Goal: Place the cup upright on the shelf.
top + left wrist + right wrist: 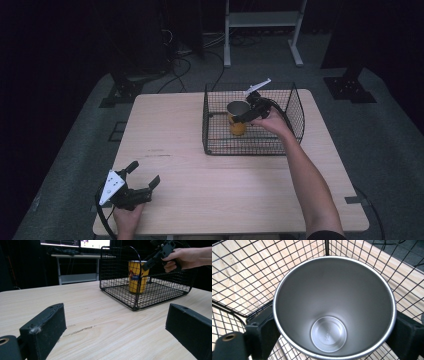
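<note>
A yellow cup (237, 122) with a steel inside stands upright in the black wire basket (206, 125) at the table's far right. My right gripper (240, 116) reaches down into the basket and is shut on the cup, one jaw against each side just below the rim. In the right gripper view the cup (334, 302) is empty and the basket's wire (242, 277) lies around it. My left gripper (145, 173) rests near the table's front left corner, open, with nothing between its jaws. From the left gripper view the cup (137, 277), basket (120, 297) and right gripper (147, 263) lie ahead.
The wooden table (200, 200) is bare between the left gripper and the basket. A white metal frame (262, 20) and cables (180, 65) sit on the floor beyond the far edge. Monitors (75, 243) on a desk are in the dark background.
</note>
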The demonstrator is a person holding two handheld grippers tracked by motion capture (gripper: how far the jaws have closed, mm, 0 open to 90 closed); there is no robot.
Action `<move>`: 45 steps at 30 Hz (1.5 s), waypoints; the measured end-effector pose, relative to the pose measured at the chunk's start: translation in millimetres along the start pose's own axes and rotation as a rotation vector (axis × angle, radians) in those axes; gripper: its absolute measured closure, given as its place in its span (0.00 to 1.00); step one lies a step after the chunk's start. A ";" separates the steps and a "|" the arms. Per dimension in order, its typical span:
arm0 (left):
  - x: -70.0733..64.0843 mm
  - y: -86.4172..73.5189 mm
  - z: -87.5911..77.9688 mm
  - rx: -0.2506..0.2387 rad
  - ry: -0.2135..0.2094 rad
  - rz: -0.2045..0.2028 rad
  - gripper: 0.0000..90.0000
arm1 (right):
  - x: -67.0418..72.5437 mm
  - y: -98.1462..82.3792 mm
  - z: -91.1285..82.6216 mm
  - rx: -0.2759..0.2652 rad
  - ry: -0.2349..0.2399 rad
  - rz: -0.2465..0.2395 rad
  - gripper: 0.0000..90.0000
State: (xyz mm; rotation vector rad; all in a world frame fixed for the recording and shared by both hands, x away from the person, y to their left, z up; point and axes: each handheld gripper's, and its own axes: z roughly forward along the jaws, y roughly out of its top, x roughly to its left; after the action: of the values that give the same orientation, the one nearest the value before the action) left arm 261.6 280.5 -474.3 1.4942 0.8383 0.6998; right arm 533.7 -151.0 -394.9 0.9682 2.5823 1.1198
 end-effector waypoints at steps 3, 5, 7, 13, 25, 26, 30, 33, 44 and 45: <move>-0.2 0.0 0.2 0.001 0.000 0.000 0.03 | 0.7 -0.6 -0.6 -0.005 0.004 -0.001 0.09; -0.3 0.0 0.2 0.001 0.000 0.000 0.03 | 1.4 -0.5 -1.5 -0.012 0.001 -0.001 0.08; -0.4 0.0 0.3 0.001 0.000 0.001 0.03 | 1.6 -0.4 -2.2 -0.019 0.001 0.000 0.08; -0.5 0.0 0.4 0.002 0.002 0.001 0.03 | 2.0 2.0 -8.1 -0.054 -0.005 0.011 0.03; -0.3 0.6 1.6 0.002 0.003 0.006 0.03 | 2.8 6.3 -31.6 -0.129 0.007 0.028 0.03; -0.4 0.5 1.6 0.002 0.004 0.006 0.03 | 3.2 6.5 -33.3 -0.133 0.009 0.029 0.03; -0.7 0.5 1.9 0.006 0.003 0.008 0.03 | 4.2 7.3 -41.4 -0.150 0.015 0.032 0.03; -1.0 0.6 2.2 0.007 0.003 0.011 0.03 | 6.3 7.7 -46.6 -0.157 0.021 0.030 0.03; -1.6 0.2 1.6 0.008 -0.005 0.011 0.03 | 22.0 4.3 -64.4 -0.178 0.048 0.010 0.05; -1.6 0.2 1.6 0.008 -0.005 0.011 0.03 | 22.0 4.3 -64.4 -0.178 0.048 0.010 0.05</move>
State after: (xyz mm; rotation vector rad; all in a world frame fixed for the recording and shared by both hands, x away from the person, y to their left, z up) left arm 262.1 278.3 -474.1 1.5080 0.8308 0.7014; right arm 494.0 -173.4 -344.3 0.9257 2.4636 1.3646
